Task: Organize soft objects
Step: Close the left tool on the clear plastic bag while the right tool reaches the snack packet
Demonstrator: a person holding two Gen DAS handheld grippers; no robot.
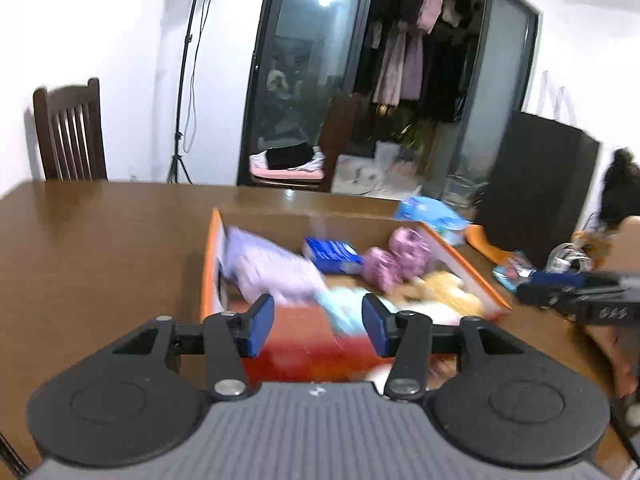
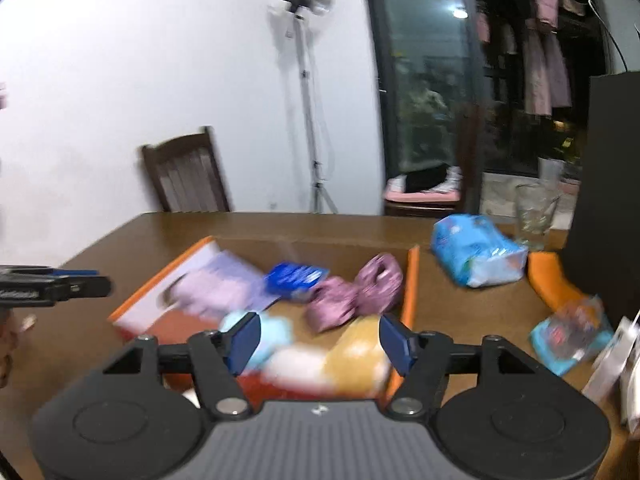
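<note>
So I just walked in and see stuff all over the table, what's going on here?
A person is sorting soft items into an orange-edged cardboard box on the wooden table. The left gripper and right gripper both hover open over the box, holding nothing. Inside already are purple rolled items, a lilac pack and a blue packet. A light blue pack lies outside on the table, to the right of the box.

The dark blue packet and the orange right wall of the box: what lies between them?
Two pink fluffy items lie there, side by side, between the dark blue packet and the orange right wall. The right wrist view shows it best.
</note>
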